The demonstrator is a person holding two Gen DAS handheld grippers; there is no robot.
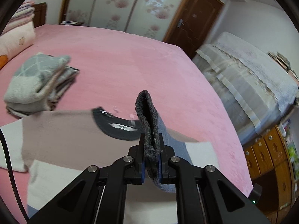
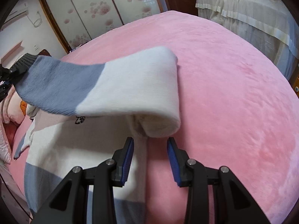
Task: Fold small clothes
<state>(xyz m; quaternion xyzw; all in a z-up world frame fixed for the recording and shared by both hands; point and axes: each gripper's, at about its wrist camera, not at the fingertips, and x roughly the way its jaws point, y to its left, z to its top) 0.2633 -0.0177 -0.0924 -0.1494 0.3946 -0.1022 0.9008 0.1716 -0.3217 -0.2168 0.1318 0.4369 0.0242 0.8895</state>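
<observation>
A small sweater, white, blue-grey and beige with a dark grey collar [image 1: 119,127], lies on the pink bed. My left gripper [image 1: 152,160] is shut on the dark ribbed cuff [image 1: 147,119] of its sleeve. In the right wrist view the lifted sleeve [image 2: 93,82] arcs over the sweater body [image 2: 78,149], from the fold at the bed to the left gripper [image 2: 11,74] at the far left. My right gripper [image 2: 150,151] is open and empty, low over the sweater's edge just in front of the sleeve fold [image 2: 160,125].
A stack of folded clothes [image 1: 37,85] sits on the bed [image 1: 149,65] at the left. Pillows and folded blankets [image 1: 16,33] lie at the headboard. A cloth-covered table [image 1: 243,71] and a wooden cabinet [image 1: 269,153] stand to the right of the bed.
</observation>
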